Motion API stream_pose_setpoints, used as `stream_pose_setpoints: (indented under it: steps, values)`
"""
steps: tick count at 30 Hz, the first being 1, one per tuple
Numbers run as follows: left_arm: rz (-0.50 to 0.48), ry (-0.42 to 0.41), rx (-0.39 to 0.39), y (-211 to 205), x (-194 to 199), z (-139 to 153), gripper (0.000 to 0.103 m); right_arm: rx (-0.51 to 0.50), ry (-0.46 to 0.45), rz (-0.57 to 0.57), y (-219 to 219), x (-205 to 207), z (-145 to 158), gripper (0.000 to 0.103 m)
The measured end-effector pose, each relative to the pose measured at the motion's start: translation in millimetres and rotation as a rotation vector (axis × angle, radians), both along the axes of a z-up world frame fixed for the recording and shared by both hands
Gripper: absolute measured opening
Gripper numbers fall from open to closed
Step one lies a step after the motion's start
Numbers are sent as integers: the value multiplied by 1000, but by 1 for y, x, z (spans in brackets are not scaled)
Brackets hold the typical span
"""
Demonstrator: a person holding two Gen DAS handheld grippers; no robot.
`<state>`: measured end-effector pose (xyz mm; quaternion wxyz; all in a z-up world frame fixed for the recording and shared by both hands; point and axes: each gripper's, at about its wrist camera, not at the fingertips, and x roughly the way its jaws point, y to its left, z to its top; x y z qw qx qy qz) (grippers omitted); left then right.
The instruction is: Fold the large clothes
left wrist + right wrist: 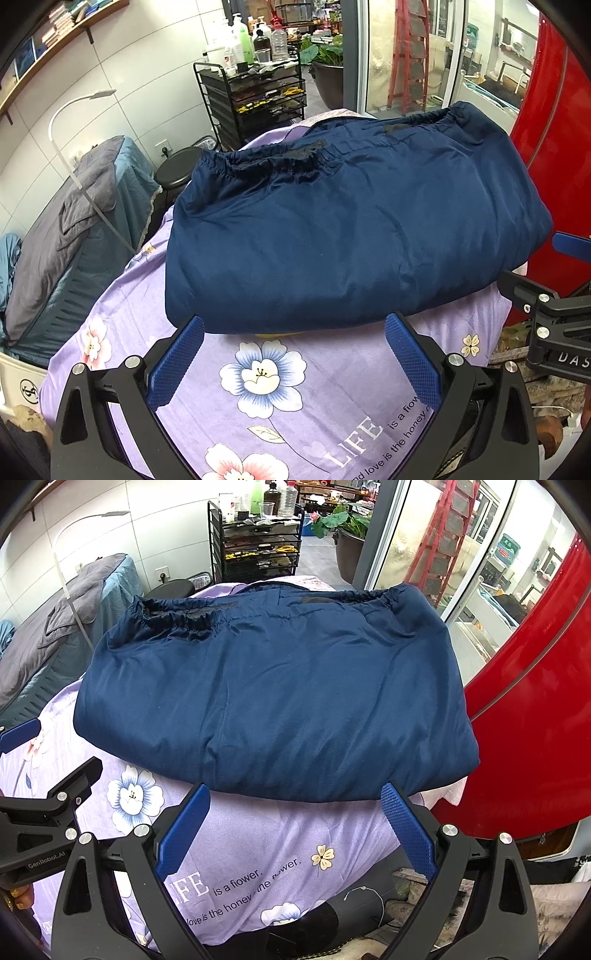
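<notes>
Two claws with ribbed blue pads, the left gripper [294, 325] and right gripper [295, 794], stand spread wide and empty, their tips at the near hem of the navy trousers [273, 701]. The satiny garment lies folded into a plump rectangle, its gathered elastic waistband [184, 622] at the far edge, on a lilac floral sheet [332, 387].

navy garment [351, 229], lilac floral sheet [332, 387]

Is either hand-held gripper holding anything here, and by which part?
Nothing is held. The left hand-held gripper and the right hand-held gripper are both open, just short of the folded navy garment's near edge.
</notes>
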<state>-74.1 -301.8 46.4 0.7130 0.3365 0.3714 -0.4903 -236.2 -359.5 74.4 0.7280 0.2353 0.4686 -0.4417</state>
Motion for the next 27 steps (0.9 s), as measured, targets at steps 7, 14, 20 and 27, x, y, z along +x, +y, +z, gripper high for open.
stream_pose_setpoints:
  steps: [7, 14, 20, 27]
  values:
    - [-4, 3, -4, 0, -2, -1, 96, 1, 0, 0, -4, 0, -1, 92]
    - [-1, 1, 4, 1, -1, -3, 96, 1, 2, 1, -5, 0, -1, 92]
    - [-2, -5, 2, 1, -2, -3, 96, 2, 5, 8, -7, 3, -2, 92]
    - [2, -7, 29, 0, -1, -6, 96, 3, 6, 13, -9, 4, -3, 92]
